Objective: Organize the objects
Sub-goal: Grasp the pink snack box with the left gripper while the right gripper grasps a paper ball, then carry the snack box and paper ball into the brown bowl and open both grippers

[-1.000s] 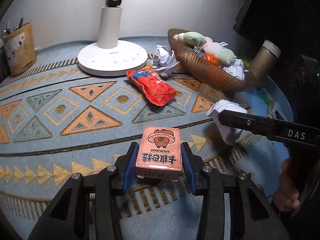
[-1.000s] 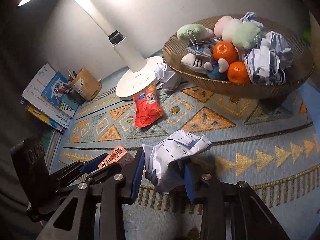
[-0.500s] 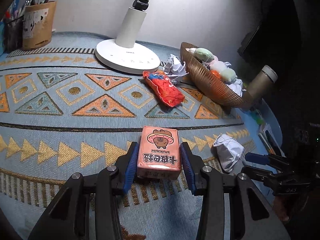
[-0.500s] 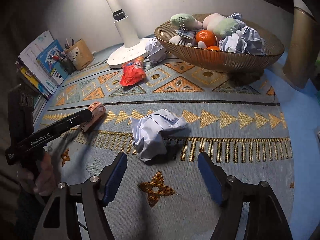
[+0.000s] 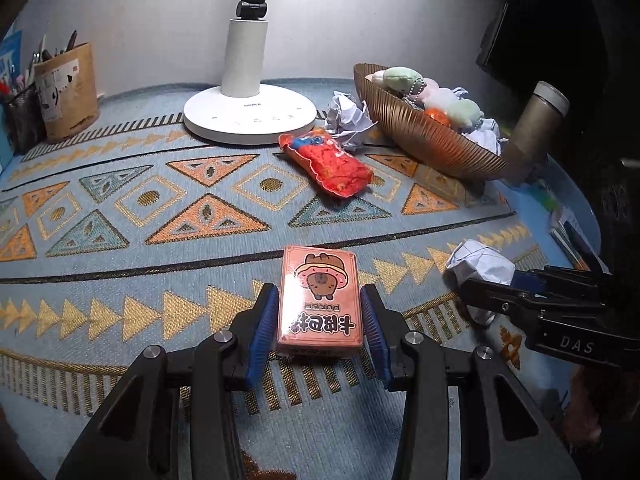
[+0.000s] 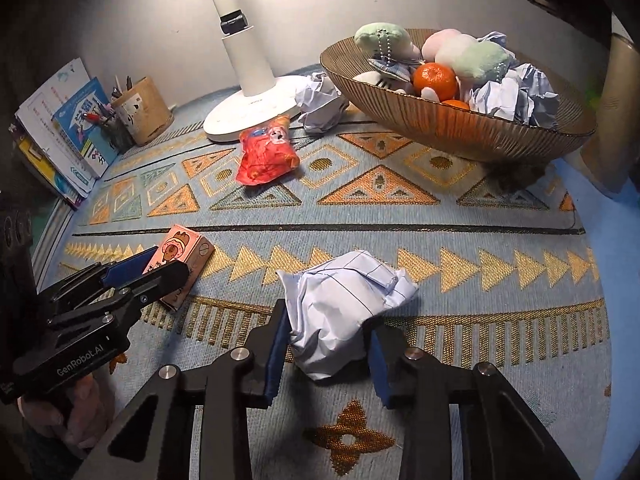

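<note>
Crumpled paper [image 6: 344,312], loose on the patterned surface [image 6: 460,292] half a second ago between wide-spread fingers, now sits pinched in the right gripper [image 6: 326,344], whose fingers have shut onto it. The left gripper [image 5: 318,328] keeps its fingers closed on the pink card box [image 5: 318,300], low over the surface. Both loads look ready to lift. Farther off lie 1 red snack bag [image 6: 264,156], another paper ball [image 6: 320,100], and the gold bowl [image 6: 440,128], the likely destination.
</note>
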Motion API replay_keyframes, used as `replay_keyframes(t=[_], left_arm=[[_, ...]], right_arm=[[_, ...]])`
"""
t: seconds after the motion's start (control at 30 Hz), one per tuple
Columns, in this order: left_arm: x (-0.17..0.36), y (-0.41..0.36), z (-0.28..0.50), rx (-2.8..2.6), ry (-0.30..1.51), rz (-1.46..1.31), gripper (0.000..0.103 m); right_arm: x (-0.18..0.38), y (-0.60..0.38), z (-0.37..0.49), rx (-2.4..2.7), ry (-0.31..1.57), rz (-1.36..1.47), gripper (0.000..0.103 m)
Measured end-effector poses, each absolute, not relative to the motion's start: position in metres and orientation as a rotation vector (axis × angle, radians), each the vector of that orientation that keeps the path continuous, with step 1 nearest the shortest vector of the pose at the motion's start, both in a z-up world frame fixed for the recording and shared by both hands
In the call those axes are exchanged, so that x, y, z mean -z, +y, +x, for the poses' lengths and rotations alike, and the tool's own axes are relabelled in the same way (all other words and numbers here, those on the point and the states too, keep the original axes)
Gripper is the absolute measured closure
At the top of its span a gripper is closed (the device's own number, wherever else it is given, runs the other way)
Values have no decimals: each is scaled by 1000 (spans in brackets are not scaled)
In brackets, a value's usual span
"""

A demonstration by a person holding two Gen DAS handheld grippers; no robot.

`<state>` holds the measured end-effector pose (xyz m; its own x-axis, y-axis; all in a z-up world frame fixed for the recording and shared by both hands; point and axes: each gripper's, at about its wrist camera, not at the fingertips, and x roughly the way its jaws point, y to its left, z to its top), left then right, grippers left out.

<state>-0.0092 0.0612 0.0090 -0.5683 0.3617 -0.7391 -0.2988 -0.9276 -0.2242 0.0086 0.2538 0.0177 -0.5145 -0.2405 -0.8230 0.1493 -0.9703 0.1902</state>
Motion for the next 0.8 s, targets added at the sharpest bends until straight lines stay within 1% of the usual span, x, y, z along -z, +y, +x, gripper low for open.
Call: replay_keyframes(t=[0.1, 0.17, 0.2, 0.27, 0.33, 0.37, 0.47, 0.53, 0.57, 0.6, 0.7, 0.8], left_arm=[[-8, 58, -11, -2469, -140, -1220, 59], [-8, 59, -9, -2453, -142, -1223, 53], [-8, 59, -8, -2450, -137, -1229, 52], [-8, 61, -6, -2448, -136, -1232, 46], [-10, 63, -4, -2455, -119, -1231, 19], [-11, 65, -3, -2473, -99, -1228, 16], [-11, 71, -2, -2510, -32, -1222, 19], [-7, 74, -5, -2516, 13, -1257, 48], [-7, 76, -5, -2546, 50, -1248, 53], [-8, 77, -5, -2551, 71, -1251, 66], [-14, 78, -5, -2514, 28, -1235, 66], [-36, 86, -9, -2496, 2, -1171, 66]], right_arm=[[-17, 259, 11, 2542, -176, 1385, 68], [-17, 262, 14, 2538, -200, 1365, 68], [-16, 264, 14, 2535, -211, 1357, 68], [-15, 265, 15, 2529, -230, 1344, 68], [-15, 266, 15, 2529, -234, 1338, 68], [-16, 265, 16, 2529, -235, 1336, 68], [-16, 265, 16, 2532, -232, 1333, 68], [-17, 264, 17, 2545, -215, 1324, 68], [-19, 264, 19, 2552, -204, 1313, 69], [-22, 264, 22, 2555, -195, 1297, 69], [-43, 271, 29, 2547, -229, 1219, 69], [-79, 284, 33, 2613, -214, 1104, 69]])
